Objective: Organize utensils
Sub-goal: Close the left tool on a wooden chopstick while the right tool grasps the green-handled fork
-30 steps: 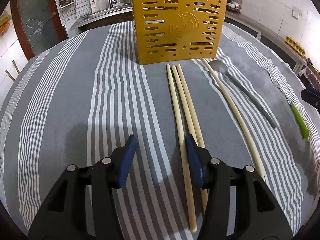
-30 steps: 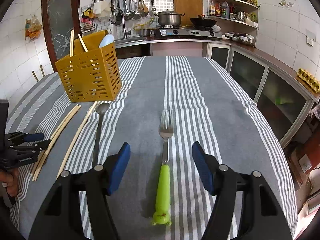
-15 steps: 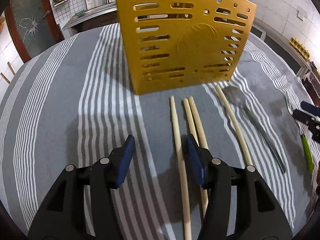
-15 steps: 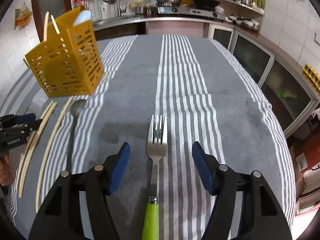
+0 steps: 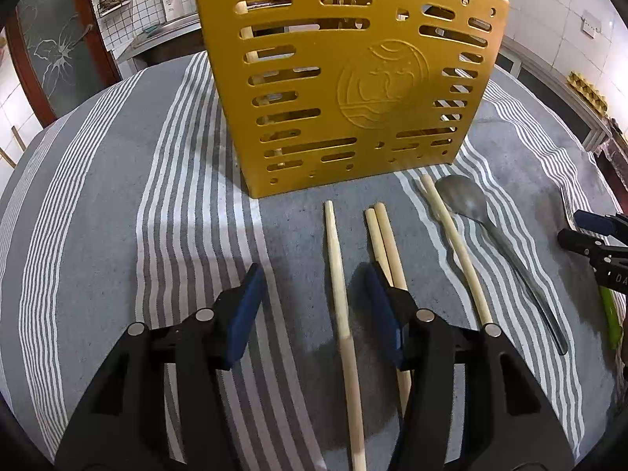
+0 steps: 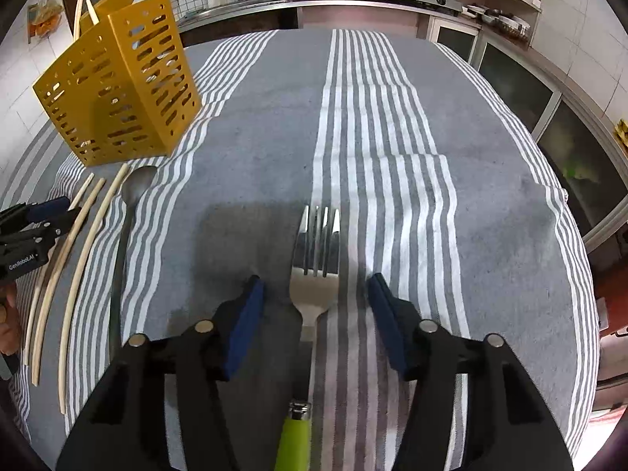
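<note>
Currently, the left gripper has its fingers spread with one chopstick lying between them on the striped tablecloth, a touching pair of chopsticks passing under its right finger, and a fourth chopstick beside the spoon. Directly ahead stands the yellow slotted utensil holder, upright, just beyond the chopstick tips. Likewise, the right gripper is spread wide and grips nothing, straddling the neck of the green-handled fork, which lies flat, tines pointing away.
</note>
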Action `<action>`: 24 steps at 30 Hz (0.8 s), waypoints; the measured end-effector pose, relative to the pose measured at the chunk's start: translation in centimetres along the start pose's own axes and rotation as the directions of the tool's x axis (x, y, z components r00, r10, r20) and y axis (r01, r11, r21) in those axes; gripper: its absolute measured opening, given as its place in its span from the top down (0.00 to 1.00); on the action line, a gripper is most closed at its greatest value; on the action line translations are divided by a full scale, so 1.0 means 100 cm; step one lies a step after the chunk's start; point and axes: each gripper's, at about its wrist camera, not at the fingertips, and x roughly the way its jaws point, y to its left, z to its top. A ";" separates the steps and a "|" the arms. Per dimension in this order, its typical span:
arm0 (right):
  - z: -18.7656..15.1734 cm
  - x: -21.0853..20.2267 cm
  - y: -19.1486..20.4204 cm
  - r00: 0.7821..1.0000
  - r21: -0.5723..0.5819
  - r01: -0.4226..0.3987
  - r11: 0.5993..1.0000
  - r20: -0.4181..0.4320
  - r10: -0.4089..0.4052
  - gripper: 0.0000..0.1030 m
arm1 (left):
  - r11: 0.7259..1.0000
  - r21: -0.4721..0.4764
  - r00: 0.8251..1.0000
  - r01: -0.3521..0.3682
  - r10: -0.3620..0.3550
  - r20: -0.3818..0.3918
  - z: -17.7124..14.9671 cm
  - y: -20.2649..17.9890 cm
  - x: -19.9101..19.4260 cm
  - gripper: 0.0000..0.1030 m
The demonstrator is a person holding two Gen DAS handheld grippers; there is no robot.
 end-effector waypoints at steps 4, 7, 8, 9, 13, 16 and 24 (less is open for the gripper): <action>-0.002 -0.003 0.007 1.000 0.001 0.007 1.000 0.015 -0.007 0.64 | 1.000 0.008 1.000 0.007 -0.007 -0.003 -0.003 -0.003 -0.004 0.69; -0.003 -0.004 0.005 1.000 0.010 -0.002 1.000 0.019 0.002 0.66 | 1.000 0.019 1.000 0.009 -0.009 -0.005 0.000 -0.003 -0.005 0.79; -0.004 -0.005 0.005 1.000 0.013 -0.005 1.000 0.021 0.005 0.67 | 1.000 0.020 1.000 0.011 -0.010 -0.006 0.001 -0.004 -0.005 0.83; -0.003 -0.005 0.004 1.000 0.017 -0.007 1.000 0.022 0.006 0.68 | 1.000 0.019 1.000 0.019 -0.019 -0.010 0.002 -0.004 -0.005 0.85; -0.002 -0.008 0.002 0.999 0.030 -0.011 0.999 0.034 0.010 0.77 | 0.999 -0.001 0.999 0.041 -0.041 -0.018 0.007 0.003 -0.003 0.95; -0.002 -0.009 0.003 0.999 0.030 -0.007 1.000 0.044 0.006 0.78 | 0.999 -0.002 0.999 0.049 -0.049 -0.015 0.008 0.005 -0.005 0.96; 0.003 -0.028 0.000 0.991 0.052 -0.064 0.997 0.120 0.058 0.78 | 0.998 -0.006 0.998 0.056 -0.056 0.022 0.012 0.016 -0.019 0.96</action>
